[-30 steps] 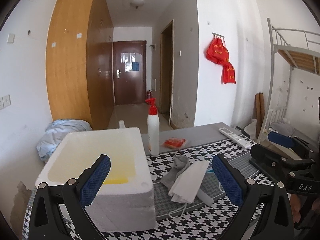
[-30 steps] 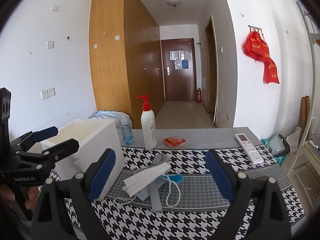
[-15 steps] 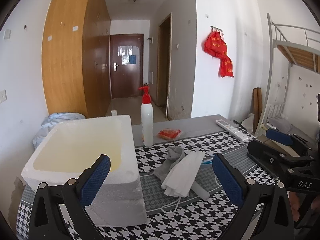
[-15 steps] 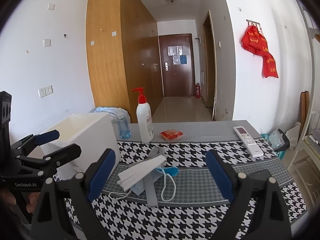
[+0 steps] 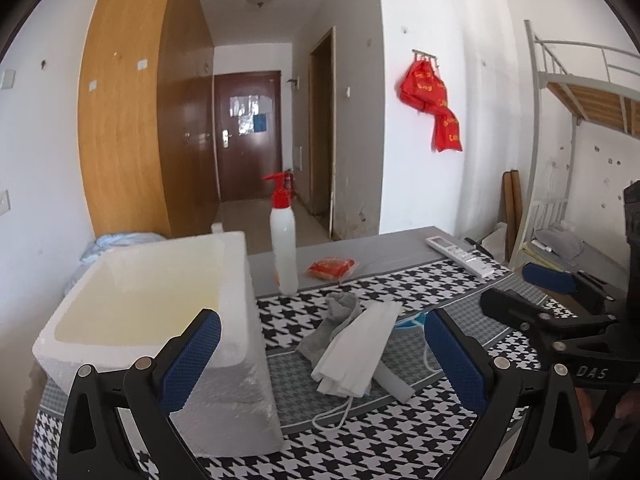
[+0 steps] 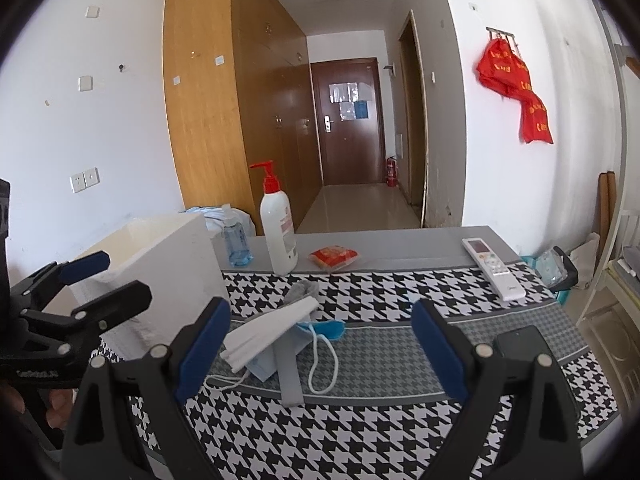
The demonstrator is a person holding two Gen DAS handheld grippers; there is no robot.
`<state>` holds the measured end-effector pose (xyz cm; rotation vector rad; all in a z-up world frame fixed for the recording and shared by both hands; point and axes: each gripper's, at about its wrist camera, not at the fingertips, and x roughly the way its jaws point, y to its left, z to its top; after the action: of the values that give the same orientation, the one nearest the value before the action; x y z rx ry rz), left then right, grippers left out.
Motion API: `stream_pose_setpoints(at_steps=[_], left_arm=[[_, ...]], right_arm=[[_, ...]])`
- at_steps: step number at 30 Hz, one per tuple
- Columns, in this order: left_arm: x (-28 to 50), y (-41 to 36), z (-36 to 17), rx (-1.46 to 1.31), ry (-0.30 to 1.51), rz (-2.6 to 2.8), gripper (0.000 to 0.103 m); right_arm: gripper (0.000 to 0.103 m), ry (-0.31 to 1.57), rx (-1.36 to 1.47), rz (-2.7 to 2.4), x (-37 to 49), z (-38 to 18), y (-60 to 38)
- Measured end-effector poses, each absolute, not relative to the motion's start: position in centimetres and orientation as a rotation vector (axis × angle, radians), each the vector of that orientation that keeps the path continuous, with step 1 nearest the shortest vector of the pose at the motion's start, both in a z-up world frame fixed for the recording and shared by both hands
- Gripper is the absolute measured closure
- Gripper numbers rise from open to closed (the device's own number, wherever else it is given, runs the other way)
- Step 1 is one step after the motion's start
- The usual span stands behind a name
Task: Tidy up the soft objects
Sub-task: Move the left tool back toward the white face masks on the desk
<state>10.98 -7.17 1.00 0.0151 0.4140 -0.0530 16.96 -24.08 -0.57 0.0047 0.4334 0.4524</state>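
While both of your grippers hang spread wide and empty over the houndstooth-patterned tablecloth (image 6: pixel 400 432), start from the biggest thing: the white foam box (image 5: pixel 160 320), open-topped and seemingly bare inside, sits at the left of the table. It looks light and brittle, so I would not lean on its wall. Your left gripper (image 5: pixel 320 356) hovers at its near right corner; your right gripper (image 6: pixel 320 344) is off to the right, over the pile.

Just right of the box lies that pile of soft things. On top is a folded white face mask (image 6: pixel 268 330), thin, limp and nearly weightless. I judge it will slide or unfold if pinched at one edge, so take it across the thick folded middle. Under it a light blue face mask (image 6: pixel 326 329) trails white ear loops (image 6: pixel 324 364) that may snag. A crumpled grey sock (image 5: pixel 340 312) touches the pile's far side; it is bulkier, so grip its bunched part.
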Motion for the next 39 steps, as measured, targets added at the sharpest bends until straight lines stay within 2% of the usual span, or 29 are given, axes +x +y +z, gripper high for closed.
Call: stream_pose_setpoints(at_steps=[39], left_arm=[[15.2, -11.5, -2.1, 0.043, 0.547, -0.087, 0.001]], right_arm=[[0.009, 0.519, -0.005, 0.417, 19.4, -2.9, -27.6]])
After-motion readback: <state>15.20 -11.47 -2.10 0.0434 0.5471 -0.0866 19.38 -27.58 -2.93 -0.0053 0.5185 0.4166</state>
